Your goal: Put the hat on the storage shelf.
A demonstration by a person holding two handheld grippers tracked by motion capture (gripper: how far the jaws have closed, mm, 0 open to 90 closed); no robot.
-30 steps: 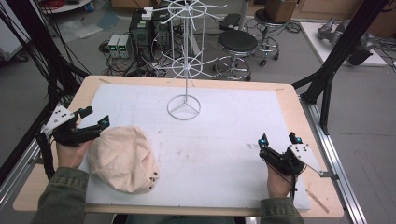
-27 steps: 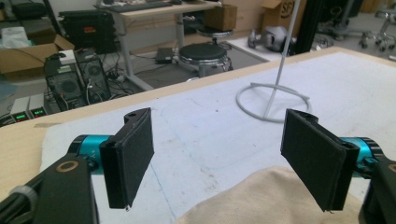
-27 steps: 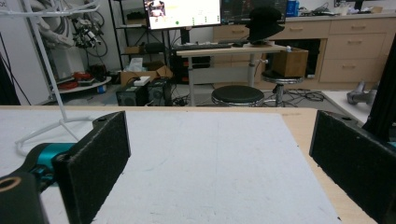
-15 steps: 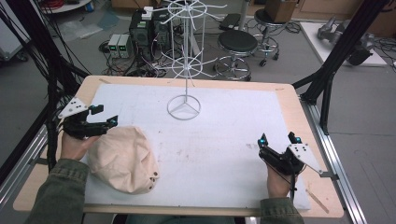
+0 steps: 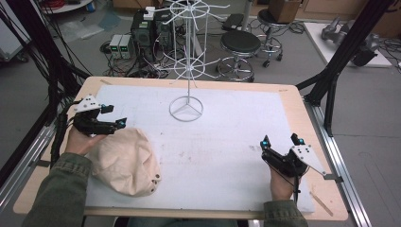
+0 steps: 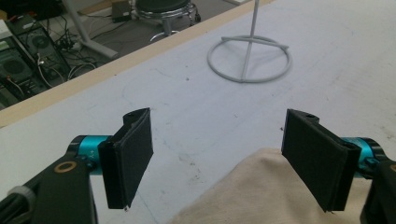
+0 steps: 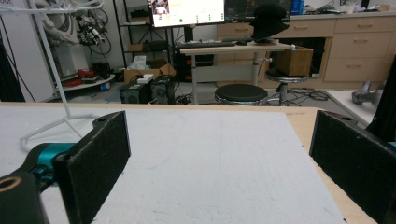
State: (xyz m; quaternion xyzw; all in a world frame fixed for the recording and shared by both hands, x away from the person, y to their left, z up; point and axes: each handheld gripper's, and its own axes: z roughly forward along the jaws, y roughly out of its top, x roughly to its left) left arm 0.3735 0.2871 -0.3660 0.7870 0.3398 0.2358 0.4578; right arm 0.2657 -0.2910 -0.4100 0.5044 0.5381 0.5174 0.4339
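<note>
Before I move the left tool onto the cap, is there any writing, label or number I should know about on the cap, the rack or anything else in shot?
None can be read.
Beige cap: plain fabric, no logo or print in view.
White wire rack: no label.
Monitor in the right gripper view: coloured patches on screen, too small and blurred to read.
Computer towers on the floor: any markings too small to make out.

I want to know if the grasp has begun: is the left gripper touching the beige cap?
Cannot tell. In the left gripper view the left gripper stands open, its right pad overlapping the beige cap with no plain contact or gap.
</note>
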